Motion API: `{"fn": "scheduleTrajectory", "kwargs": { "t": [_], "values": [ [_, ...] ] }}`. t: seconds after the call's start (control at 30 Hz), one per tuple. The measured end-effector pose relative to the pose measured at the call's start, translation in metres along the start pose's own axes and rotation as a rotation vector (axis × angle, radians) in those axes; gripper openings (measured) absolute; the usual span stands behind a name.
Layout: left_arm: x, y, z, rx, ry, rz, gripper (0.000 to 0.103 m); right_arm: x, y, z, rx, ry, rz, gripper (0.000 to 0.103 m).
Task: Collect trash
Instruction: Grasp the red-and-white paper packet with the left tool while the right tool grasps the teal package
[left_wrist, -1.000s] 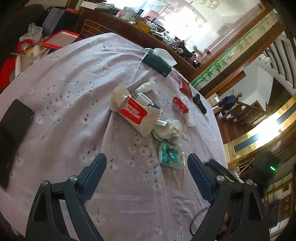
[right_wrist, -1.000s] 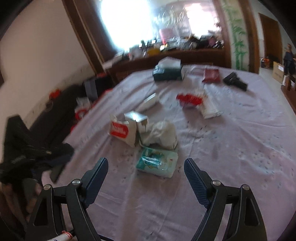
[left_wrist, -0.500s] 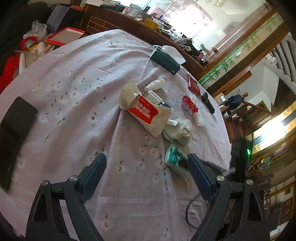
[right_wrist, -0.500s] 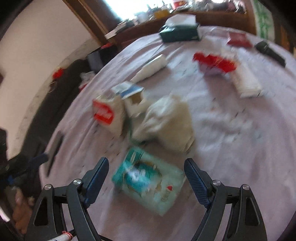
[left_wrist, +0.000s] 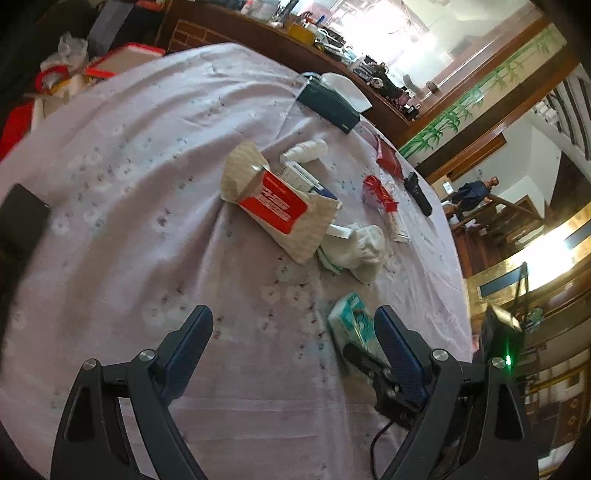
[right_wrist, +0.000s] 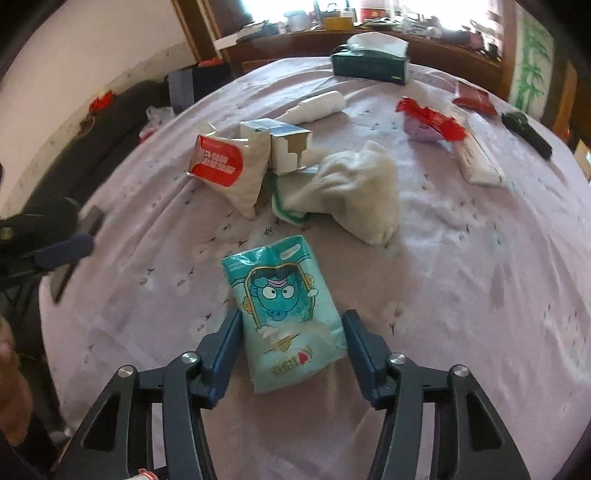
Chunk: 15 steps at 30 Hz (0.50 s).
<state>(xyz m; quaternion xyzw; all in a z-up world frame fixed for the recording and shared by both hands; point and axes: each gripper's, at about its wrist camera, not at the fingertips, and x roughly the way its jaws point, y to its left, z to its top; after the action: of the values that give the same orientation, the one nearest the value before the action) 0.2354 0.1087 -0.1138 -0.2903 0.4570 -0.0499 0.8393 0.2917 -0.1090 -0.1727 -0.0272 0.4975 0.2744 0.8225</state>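
Observation:
A teal tissue pack (right_wrist: 284, 314) with a cartoon face lies flat on the lilac flowered tablecloth (right_wrist: 461, 295). My right gripper (right_wrist: 291, 332) straddles its near end. The jaws are closing, with a pad close to each side of the pack, which is not squeezed. In the left wrist view the same pack (left_wrist: 351, 317) lies by the right fingertip, with the right gripper's dark finger beside it. My left gripper (left_wrist: 291, 332) hangs open over bare cloth, holding nothing. Behind lie a red-and-white paper bag (right_wrist: 221, 166), an open carton (right_wrist: 288, 147) and a crumpled white tissue (right_wrist: 354, 192).
Farther back lie a white bottle (right_wrist: 317, 107), a dark green tissue box (right_wrist: 369, 66), red wrappers (right_wrist: 432, 122) and a black remote (right_wrist: 528, 133). A black phone (left_wrist: 22, 218) rests near the table's left edge. Clutter and a sideboard stand beyond the table.
My right gripper dropped toward the teal pack, which now lies between its jaws, and the jaws have narrowed. The left gripper sank slightly and stayed open.

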Motion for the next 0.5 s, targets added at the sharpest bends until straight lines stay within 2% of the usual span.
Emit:
{"fn": "scheduleTrajectory", "kwargs": {
  "t": [0.13, 0.23, 0.37, 0.5],
  "values": [
    [0.022, 0.005, 0.018, -0.108, 0.04, -0.047, 0.088, -0.028, -0.015, -0.019, 0.093, -0.054, -0.003, 0.045],
    [0.043, 0.015, 0.04, -0.231, 0.048, -0.075, 0.088, -0.046, -0.02, -0.033, 0.143, -0.099, -0.007, 0.045],
    [0.065, 0.017, 0.069, -0.289, 0.019, -0.019, 0.088, -0.066, -0.027, -0.044, 0.194, -0.154, -0.005, 0.043],
    [0.085, 0.019, 0.085, -0.323, 0.026, 0.034, 0.087, -0.076, -0.035, -0.052, 0.235, -0.185, 0.013, 0.043]
  ]
}}
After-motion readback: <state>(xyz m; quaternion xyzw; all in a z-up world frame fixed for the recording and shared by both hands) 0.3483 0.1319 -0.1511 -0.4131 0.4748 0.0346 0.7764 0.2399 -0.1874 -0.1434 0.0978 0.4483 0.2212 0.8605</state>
